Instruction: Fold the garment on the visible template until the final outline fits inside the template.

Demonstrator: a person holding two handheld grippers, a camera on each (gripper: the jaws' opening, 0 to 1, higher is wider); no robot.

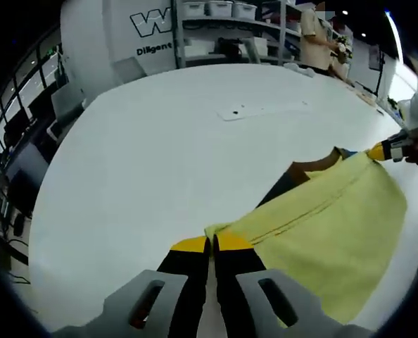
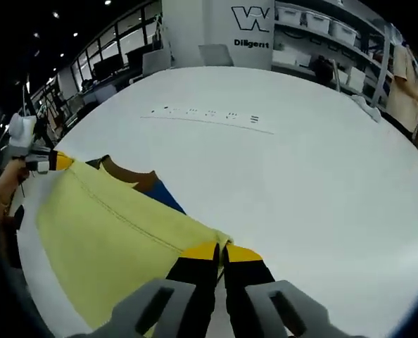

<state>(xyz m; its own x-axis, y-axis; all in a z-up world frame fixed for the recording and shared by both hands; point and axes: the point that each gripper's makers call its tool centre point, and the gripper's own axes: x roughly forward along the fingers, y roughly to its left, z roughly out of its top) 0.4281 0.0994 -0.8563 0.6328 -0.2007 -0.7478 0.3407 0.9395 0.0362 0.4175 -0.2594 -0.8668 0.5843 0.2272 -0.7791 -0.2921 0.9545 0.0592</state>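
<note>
Two grippers, my left gripper and right gripper, each clamped the yellow garment, which spread toward three o'clock; template hidden.

Yellow garment lower edge cut off by frame; brown-blue piece beneath, possibly template, mostly hidden.

Left gripper: jaws closed, pinching yellow garment corner. Right gripper: jaws closed on opposite corner. Both raised, apart.
</note>
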